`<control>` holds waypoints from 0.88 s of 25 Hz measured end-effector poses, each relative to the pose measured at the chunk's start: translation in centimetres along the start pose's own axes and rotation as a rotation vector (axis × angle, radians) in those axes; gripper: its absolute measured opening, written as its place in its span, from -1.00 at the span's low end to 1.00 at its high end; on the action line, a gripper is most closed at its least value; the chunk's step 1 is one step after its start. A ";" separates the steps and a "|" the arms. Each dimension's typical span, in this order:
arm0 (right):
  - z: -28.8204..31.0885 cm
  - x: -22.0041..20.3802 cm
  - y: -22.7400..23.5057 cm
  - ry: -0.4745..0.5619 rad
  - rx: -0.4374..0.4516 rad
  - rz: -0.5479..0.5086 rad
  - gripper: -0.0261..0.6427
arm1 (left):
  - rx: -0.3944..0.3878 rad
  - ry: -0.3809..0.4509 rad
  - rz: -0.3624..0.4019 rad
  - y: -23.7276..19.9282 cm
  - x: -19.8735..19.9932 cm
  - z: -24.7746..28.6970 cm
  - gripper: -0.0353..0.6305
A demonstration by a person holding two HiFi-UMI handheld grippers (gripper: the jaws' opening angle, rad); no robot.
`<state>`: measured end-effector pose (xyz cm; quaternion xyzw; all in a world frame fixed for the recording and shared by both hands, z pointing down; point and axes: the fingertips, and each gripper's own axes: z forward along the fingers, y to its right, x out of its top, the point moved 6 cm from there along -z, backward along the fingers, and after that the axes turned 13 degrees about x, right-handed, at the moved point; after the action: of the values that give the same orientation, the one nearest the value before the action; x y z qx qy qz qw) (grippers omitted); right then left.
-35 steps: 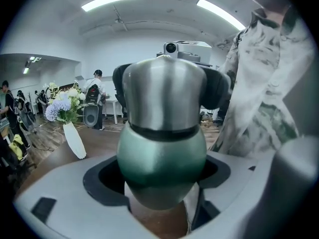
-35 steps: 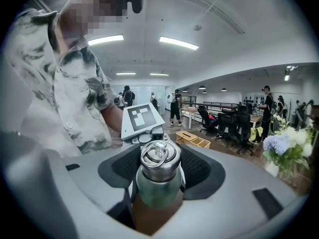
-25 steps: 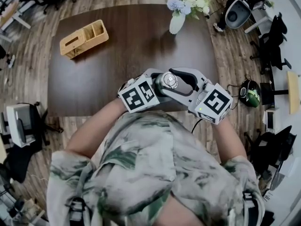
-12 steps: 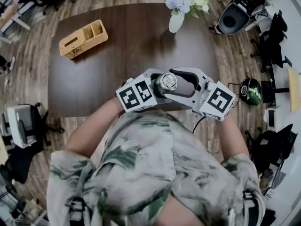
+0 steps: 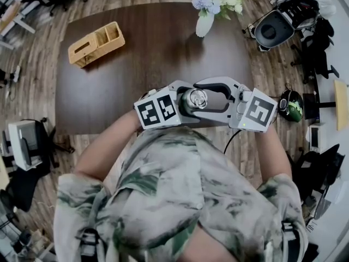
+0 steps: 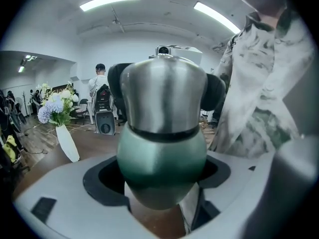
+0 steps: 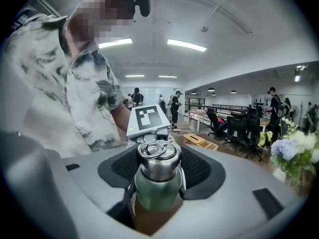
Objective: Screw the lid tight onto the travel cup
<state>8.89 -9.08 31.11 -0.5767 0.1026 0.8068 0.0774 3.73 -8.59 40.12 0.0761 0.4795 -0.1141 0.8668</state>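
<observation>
Left gripper point(image 6: 162, 180) clamped on the green body of the travel cup point(image 6: 162, 151), held upright over the near edge of the table point(image 5: 136, 64). Right gripper point(image 7: 158, 176) has wide jaws, just closing, pads against the steel lid point(image 7: 158, 158) atop the cup.

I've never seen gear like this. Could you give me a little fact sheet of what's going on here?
Who: a person with a gripper in each hand
Left gripper: clamped on the green body of the cup
Right gripper: jaws have just been closing, pads against the steel lid between them
Lid position: sitting on the cup
Table: holds a wooden box and a vase of flowers
</observation>
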 end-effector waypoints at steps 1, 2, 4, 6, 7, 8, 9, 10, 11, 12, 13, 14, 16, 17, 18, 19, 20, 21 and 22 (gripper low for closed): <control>-0.1 -0.1 0.1 0.004 -0.016 0.005 -0.12 | 0.008 -0.001 -0.006 -0.1 0.0 0.0 0.29; -0.1 -0.2 0.2 0.008 -0.033 0.010 -0.12 | 0.018 -0.003 -0.011 -0.3 0.0 0.0 0.29; 0.0 -0.4 0.3 0.014 -0.072 0.022 -0.12 | 0.038 -0.009 -0.026 -0.5 -0.2 0.1 0.29; 0.1 -0.5 0.4 0.018 -0.114 0.035 -0.12 | 0.061 -0.014 -0.042 -0.7 -0.3 0.1 0.29; 0.2 -0.6 0.5 0.019 -0.137 0.040 -0.13 | 0.073 -0.016 -0.049 -0.8 -0.4 0.1 0.29; 0.2 -0.7 0.5 0.019 -0.160 0.045 -0.13 | 0.086 -0.019 -0.055 -0.9 -0.5 0.2 0.29; 0.3 -0.8 0.5 0.018 -0.184 0.051 -0.13 | 0.100 -0.023 -0.061 -1.0 -0.6 0.2 0.29; 0.4 -0.9 0.5 0.017 -0.208 0.058 -0.13 | 0.113 -0.026 -0.066 -1.1 -0.7 0.3 0.29; 0.4 -1.0 0.5 0.017 -0.233 0.065 -0.13 | 0.126 -0.030 -0.071 -1.2 -0.7 0.3 0.29; 0.5 -1.0 0.5 0.017 -0.258 0.072 -0.13 | 0.138 -0.033 -0.076 -1.2 -0.8 0.4 0.29; 0.5 -1.1 0.5 0.019 -0.283 0.079 -0.13 | 0.151 -0.036 -0.083 -1.3 -0.8 0.4 0.29; 0.6 -1.1 0.5 0.021 -0.309 0.086 -0.13 | 0.167 -0.039 -0.091 -1.4 -0.9 0.4 0.29; 0.8 -1.1 0.6 0.022 -0.361 0.096 -0.13 | 0.201 -0.047 -0.103 -1.8 -1.0 0.5 0.29; 0.9 -1.2 0.6 0.020 -0.383 0.100 -0.13 | 0.214 -0.050 -0.108 -1.8 -1.0 0.5 0.29; 1.0 -1.2 0.6 0.018 -0.397 0.104 -0.13 | 0.219 -0.051 -0.112 -1.9 -1.1 0.5 0.29; 1.0 -1.2 0.6 0.017 -0.401 0.105 -0.12 | 0.217 -0.049 -0.115 -1.8 -1.1 0.5 0.29; 1.1 -1.2 0.5 0.017 -0.395 0.103 -0.12 | 0.211 -0.046 -0.114 -1.7 -1.1 0.5 0.29; 1.1 -1.2 0.4 0.021 -0.380 0.099 -0.11 | 0.203 -0.043 -0.111 -1.7 -1.1 0.4 0.29; 1.0 -1.2 0.4 0.027 -0.360 0.095 -0.11 | 0.194 -0.040 -0.105 -1.6 -1.1 0.3 0.29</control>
<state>8.24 -9.21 32.55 -0.5866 -0.0150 0.8070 -0.0668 2.98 -10.06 41.22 0.1322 0.4522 -0.2066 0.8575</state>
